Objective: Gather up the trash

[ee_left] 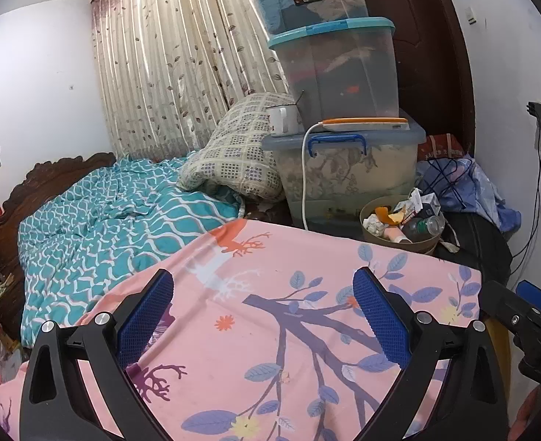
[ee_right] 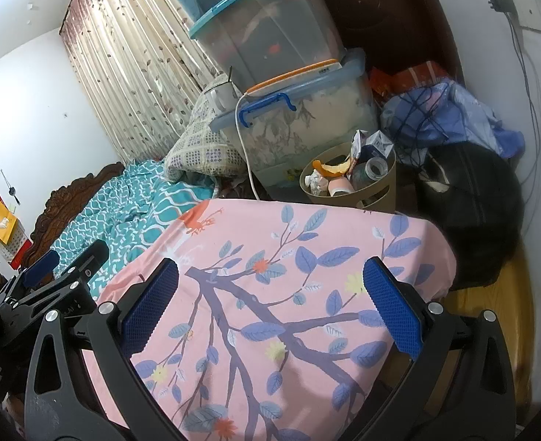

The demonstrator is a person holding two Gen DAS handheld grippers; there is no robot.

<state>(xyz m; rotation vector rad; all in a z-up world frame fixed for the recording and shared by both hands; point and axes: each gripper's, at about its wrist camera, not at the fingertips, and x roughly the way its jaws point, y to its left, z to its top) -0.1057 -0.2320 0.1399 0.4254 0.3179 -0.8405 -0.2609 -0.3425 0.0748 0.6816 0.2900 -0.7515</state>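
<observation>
Both tools over pink floral bedding [ee_left: 270,330], lower half of each frame. Left gripper [ee_left: 263,316]: jaws spread wide, nothing held. Right gripper [ee_right: 270,305]: jaws likewise wide apart, empty. Trash bin [ee_left: 430,244] at right of centre in left view, [ee_right: 384,191] upper centre-right in right view, beyond the bedding's far edge, near the lowest of the stacked storage boxes [ee_left: 344,169]. Bin filled with bottle [ee_left: 426,226], orange peel [ee_left: 390,215], crumpled paper. No loose trash evident on bedding. Recommended: approach bin level, grip rim squarely, avoid white cable [ee_left: 305,169].
</observation>
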